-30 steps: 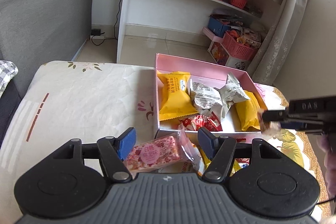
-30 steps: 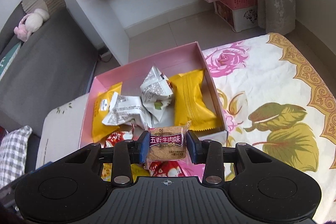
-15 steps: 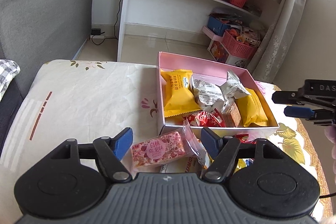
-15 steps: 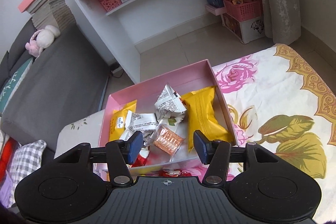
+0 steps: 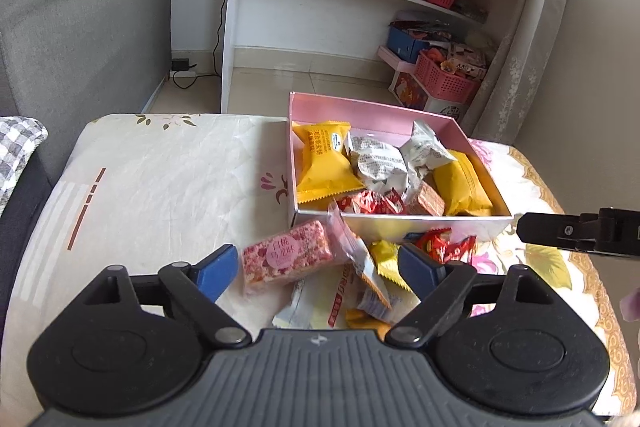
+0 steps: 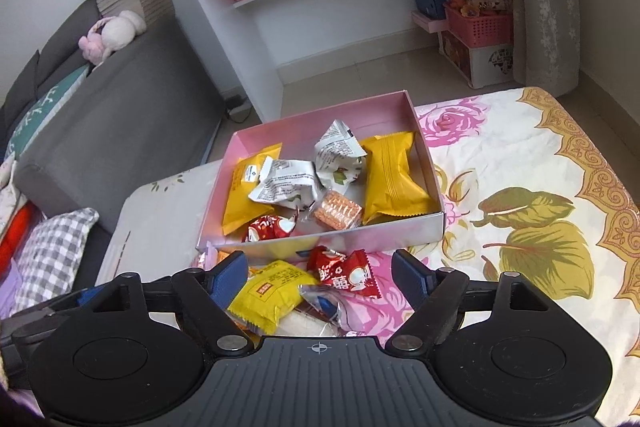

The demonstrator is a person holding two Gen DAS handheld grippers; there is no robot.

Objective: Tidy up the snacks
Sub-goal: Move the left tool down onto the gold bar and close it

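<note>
Both grippers hanging wide over loose snacks

Left gripper [image 5: 316, 265] and right gripper [image 6: 318, 273] have just been opening — gripping nothing; the brown bar [image 6: 338, 209] is lying in the pink box [image 6: 320, 241].

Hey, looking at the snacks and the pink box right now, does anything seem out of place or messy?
Yes. Several snacks lie loose on the floral cloth just outside the pink box: a pink nougat bar, a yellow packet and a red candy. Inside the box, the packets are heaped on one another rather than laid in rows.
</note>
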